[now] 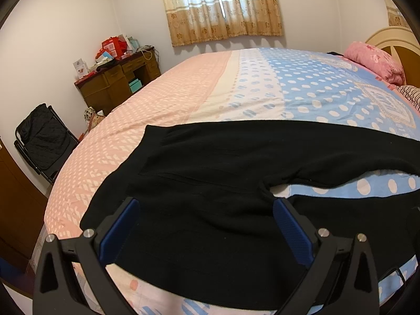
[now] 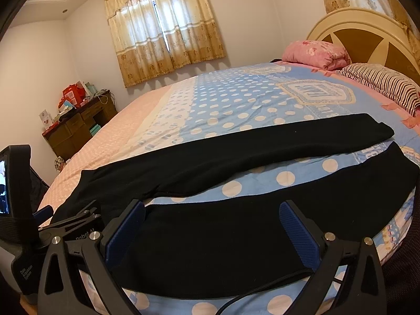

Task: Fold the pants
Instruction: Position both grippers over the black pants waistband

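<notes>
Black pants [image 1: 210, 173] lie flat across the near side of the bed, waist to the left, two legs spread apart to the right. My left gripper [image 1: 207, 210] is open, hovering over the hip and crotch part, holding nothing. In the right wrist view the pants [image 2: 236, 231] show both legs: the far leg [image 2: 262, 147] and the near leg under my right gripper [image 2: 212, 215], which is open and empty above that leg. The left gripper's body [image 2: 65, 225] shows at the left of that view.
The bed [image 1: 262, 86] has a pink and blue dotted sheet. A pink quilt [image 2: 315, 52] and striped pillow [image 2: 380, 84] lie by the headboard [image 2: 367, 34]. A cluttered wooden desk [image 1: 118, 78] and a folding chair with a black jacket [image 1: 42, 136] stand at the left wall.
</notes>
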{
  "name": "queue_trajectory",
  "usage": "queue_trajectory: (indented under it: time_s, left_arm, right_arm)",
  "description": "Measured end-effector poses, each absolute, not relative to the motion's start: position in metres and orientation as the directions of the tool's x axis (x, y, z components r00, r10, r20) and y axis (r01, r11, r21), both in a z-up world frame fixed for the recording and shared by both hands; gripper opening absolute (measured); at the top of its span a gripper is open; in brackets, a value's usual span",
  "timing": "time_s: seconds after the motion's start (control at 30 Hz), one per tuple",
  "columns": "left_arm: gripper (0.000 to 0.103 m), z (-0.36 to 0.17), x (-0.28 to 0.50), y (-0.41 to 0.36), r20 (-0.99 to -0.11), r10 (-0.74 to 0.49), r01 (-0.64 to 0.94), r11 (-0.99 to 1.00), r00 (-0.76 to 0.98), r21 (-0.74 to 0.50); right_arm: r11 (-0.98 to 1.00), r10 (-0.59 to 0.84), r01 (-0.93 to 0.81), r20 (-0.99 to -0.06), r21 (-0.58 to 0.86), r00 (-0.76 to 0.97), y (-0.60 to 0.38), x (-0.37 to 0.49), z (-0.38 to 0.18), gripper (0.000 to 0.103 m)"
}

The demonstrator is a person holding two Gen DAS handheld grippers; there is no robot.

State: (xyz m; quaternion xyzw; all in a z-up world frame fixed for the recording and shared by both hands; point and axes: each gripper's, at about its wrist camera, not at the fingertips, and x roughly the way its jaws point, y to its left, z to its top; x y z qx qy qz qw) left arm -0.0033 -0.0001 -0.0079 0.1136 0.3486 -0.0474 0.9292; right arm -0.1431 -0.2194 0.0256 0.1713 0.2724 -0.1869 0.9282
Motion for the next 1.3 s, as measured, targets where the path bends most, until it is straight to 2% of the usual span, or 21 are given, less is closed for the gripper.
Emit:
queue_trajectory:
  time_s: [1.3]
  left_arm:
    - [0.103, -0.0134, -0.0018, -0.0018, -0.682, -0.010, 0.176, 0.969, 0.732, 0.175]
  right_arm:
    - [0.866, -0.245, 0.447, -0.588, 0.224, 0.770, -0.2215, -0.1390, 0.0167, 0.102]
